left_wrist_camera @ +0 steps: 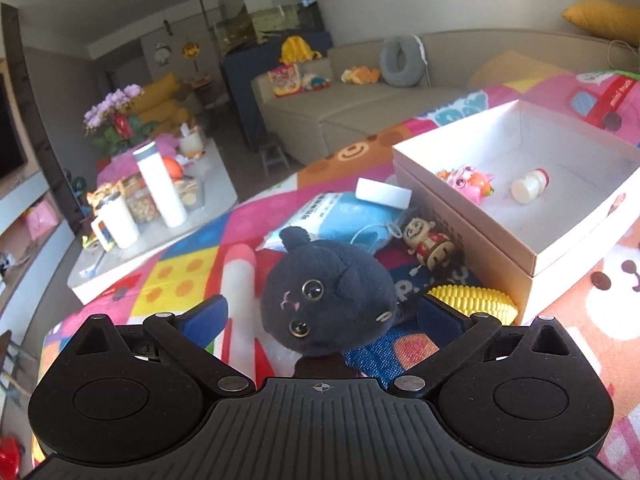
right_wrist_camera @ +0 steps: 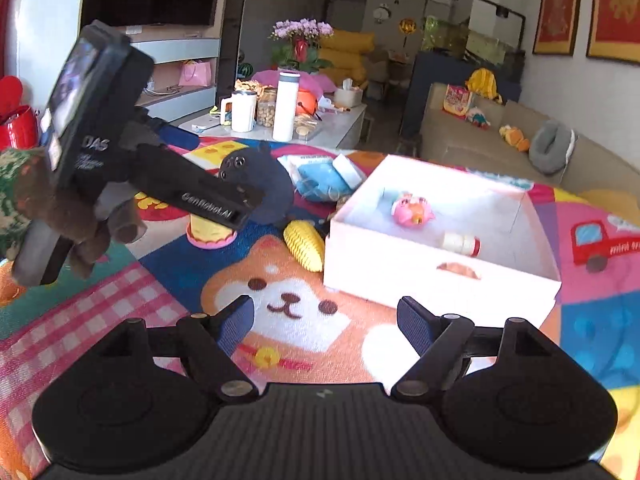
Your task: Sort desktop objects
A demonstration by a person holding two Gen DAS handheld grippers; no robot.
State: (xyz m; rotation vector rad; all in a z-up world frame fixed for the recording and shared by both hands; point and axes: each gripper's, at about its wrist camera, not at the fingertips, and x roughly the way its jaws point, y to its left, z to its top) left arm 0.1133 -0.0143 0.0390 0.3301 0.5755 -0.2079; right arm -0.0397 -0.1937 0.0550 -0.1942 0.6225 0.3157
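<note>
Your left gripper [left_wrist_camera: 322,312] has its fingers spread either side of the black plush cat [left_wrist_camera: 328,300], pads not visibly pressing it; whether they have any hold on it, you can't tell. The right gripper [right_wrist_camera: 326,324] is wide open and empty over the play mat [right_wrist_camera: 288,312]. The white box [right_wrist_camera: 440,280] sits toward the mat's right side, already holding the pink toy [right_wrist_camera: 414,210] and small bottle [right_wrist_camera: 462,244]. This looks like the cat's turn: close firmly, lift, carry it right over the near wall. The yellow corn toy [right_wrist_camera: 304,244] waits just beside the box.
</note>
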